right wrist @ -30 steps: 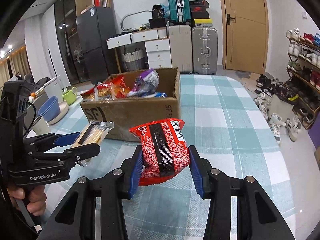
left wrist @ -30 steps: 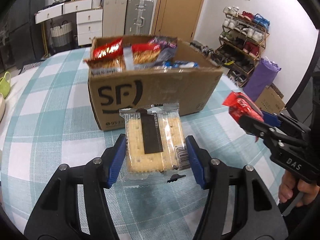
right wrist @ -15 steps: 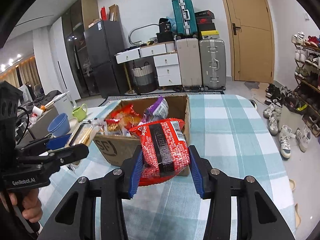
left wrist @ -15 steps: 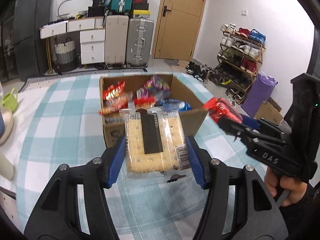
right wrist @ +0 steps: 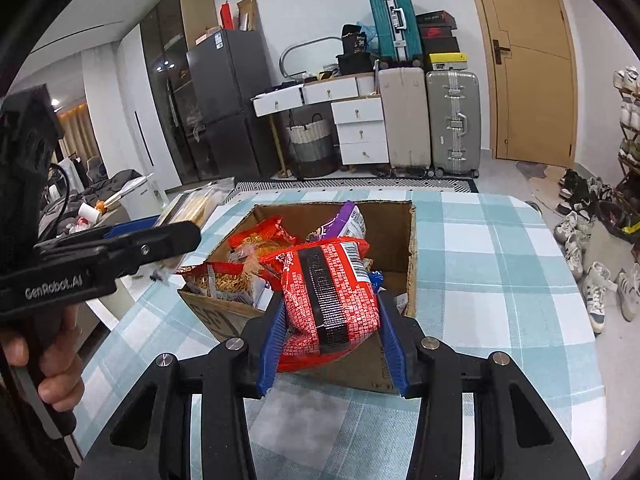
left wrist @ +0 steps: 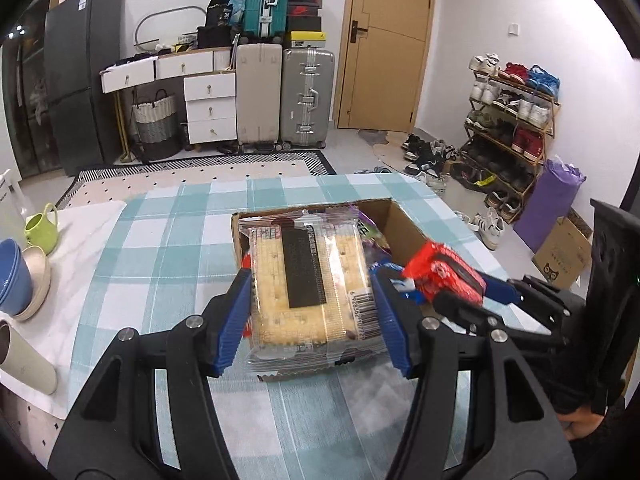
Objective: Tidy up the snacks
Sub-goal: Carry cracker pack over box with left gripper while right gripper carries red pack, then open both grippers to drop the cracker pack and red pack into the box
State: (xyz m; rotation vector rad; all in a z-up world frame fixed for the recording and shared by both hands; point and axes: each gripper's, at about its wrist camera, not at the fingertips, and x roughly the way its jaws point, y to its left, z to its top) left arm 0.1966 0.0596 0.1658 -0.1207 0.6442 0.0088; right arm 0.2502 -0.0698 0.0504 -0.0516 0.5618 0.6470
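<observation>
Over the table: two grippers hang side by side above a checked cloth, each with a snack, both near the box.
Table (right wrist: 500,264): checked cloth, far edge rounded; a dropped pack that skids could go off the side toward the shoes on the floor.
Box (right wrist: 412,240): open cardboard, standing on the cloth, already well filled on its near left side with orange and purple packs. New packs laid on that heap could slide back out over the low front wall.
Left gripper (left wrist: 312,316): jaws clamped on the cracker pack, pads pressing its two long sides.
Right gripper (right wrist: 332,340): jaws clamped on the red pack, squeezing it into a bulge.
Cracker pack (left wrist: 308,280): flat, clear wrapper, held over the box's near wall. Risk: a hard squeeze could snap the crackers; the slick film could slip if the grip eases early.
Red pack (right wrist: 328,288): puffy bag held above the box's front edge. Risk: trapped air may burst the seam under pressure, though how tight the bag is cannot be judged from here.
Crowding: the two grippers sit just beside each other in the left view; lowering both at once risks a knock that jars one pack loose.
Bowls and cup (left wrist: 16,280): at the table's left edge, well apart from the box; a wide swing of the left gripper could clip them.
</observation>
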